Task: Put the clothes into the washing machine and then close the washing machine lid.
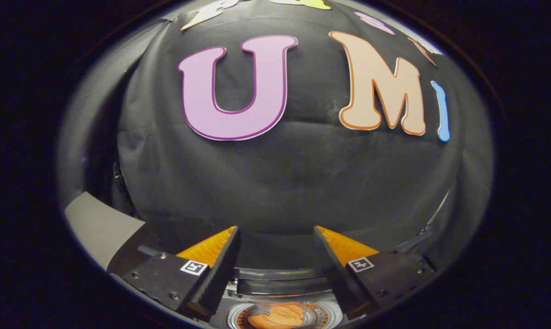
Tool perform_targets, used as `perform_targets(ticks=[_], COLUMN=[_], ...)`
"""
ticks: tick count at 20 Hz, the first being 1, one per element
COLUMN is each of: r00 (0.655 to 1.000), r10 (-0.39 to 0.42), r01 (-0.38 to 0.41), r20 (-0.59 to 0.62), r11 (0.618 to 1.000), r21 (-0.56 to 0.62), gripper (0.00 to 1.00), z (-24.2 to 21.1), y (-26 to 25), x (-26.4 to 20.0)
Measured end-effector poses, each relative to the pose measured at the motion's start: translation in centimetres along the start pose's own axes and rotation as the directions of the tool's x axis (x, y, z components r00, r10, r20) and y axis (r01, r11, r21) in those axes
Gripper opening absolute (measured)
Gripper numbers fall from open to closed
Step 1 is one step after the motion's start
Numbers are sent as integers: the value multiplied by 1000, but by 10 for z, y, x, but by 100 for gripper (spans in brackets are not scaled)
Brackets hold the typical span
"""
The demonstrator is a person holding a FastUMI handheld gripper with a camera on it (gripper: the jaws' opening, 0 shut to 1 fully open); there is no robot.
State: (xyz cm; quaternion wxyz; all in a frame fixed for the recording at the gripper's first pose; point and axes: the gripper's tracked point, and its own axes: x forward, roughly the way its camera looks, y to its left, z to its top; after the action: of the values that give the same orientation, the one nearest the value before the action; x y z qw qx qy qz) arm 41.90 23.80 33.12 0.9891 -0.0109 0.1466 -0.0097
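**One gripper raised above one washing machine**

We count one gripper [275,237], its two fingers spread apart with nothing between them, each carrying one small square marker tag [194,267]. Below and between the fingers sits one washing machine [282,285], its round opening showing one orange garment [280,316]. We can read no label.

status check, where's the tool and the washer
Tool open, nothing between its fingers. Washing machine low between them, lid up, orange clothes inside its drum. Nothing in the way.
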Motion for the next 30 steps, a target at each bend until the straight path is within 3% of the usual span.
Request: perform_targets(ticks=[17,30], r00=[998,998], r10=[34,62], r01=[-33,-62], r20=[-48,20], r11=[999,998], r21=[19,-3], gripper=[95,95], z=[-68,-60], y=[8,11], x=[-80,-122])
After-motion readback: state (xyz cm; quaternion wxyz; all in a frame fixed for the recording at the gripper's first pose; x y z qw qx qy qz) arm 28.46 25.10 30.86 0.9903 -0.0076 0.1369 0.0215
